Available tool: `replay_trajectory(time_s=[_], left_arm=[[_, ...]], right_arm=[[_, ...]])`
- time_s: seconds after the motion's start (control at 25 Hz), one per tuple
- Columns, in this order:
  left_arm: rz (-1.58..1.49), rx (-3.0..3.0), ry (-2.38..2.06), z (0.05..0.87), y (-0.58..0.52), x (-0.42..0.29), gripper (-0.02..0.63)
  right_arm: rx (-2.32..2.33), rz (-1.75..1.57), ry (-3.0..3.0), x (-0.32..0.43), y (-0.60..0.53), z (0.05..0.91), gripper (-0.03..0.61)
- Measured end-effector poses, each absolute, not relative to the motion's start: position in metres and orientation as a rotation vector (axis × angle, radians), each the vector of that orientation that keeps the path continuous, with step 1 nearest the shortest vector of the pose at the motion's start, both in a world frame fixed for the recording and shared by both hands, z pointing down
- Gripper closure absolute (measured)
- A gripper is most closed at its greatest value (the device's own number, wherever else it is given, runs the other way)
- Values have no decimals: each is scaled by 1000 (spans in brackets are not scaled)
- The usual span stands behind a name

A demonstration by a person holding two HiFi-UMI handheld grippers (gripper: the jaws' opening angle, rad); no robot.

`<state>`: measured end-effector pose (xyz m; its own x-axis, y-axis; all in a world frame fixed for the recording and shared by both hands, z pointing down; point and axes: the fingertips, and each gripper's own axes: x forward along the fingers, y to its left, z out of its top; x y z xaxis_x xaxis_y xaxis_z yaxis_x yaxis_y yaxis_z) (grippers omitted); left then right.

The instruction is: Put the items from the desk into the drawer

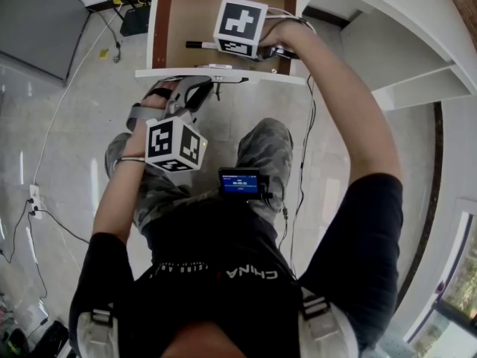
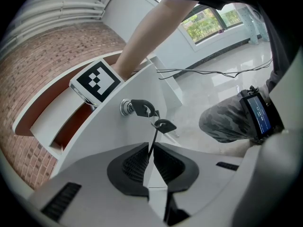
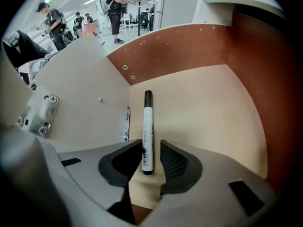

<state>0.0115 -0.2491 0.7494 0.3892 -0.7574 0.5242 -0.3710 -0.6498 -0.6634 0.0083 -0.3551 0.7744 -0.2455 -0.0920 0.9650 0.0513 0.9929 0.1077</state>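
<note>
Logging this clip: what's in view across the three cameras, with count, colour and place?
marker: one, white barrel with black cap, lying on the drawer floor between the right gripper's jaws
drawer: one, white front, tan floor, reddish-brown walls, pulled open
key in lock: one, black head, in the drawer front
hanging key: one, black head, dangling below the first
screen device: one, black with a lit blue screen, at the person's waist
left gripper: one, grey with black pads, shut on the hanging key's blade
right gripper: one, same colours, jaws apart either side of the marker, not pressing it
</note>
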Motion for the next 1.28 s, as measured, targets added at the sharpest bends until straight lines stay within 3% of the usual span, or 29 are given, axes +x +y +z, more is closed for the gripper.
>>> replay_trajectory(time_s=[0.16, 0.64, 0.8, 1.28], left_arm=[[-1176, -2211, 971, 750, -250, 12, 574], [-1177, -2211, 969, 750, -250, 11, 574], [-1178, -2212, 967, 750, -250, 11, 574], [-1207, -2207, 945, 750, -248, 11, 577]], right_arm=[[10, -124, -1832, 7, -351, 772, 437], [40, -124, -1849, 11, -354, 760, 439], [81, -201, -1864, 9, -360, 755, 541], [137, -250, -1973, 12, -351, 724, 561]])
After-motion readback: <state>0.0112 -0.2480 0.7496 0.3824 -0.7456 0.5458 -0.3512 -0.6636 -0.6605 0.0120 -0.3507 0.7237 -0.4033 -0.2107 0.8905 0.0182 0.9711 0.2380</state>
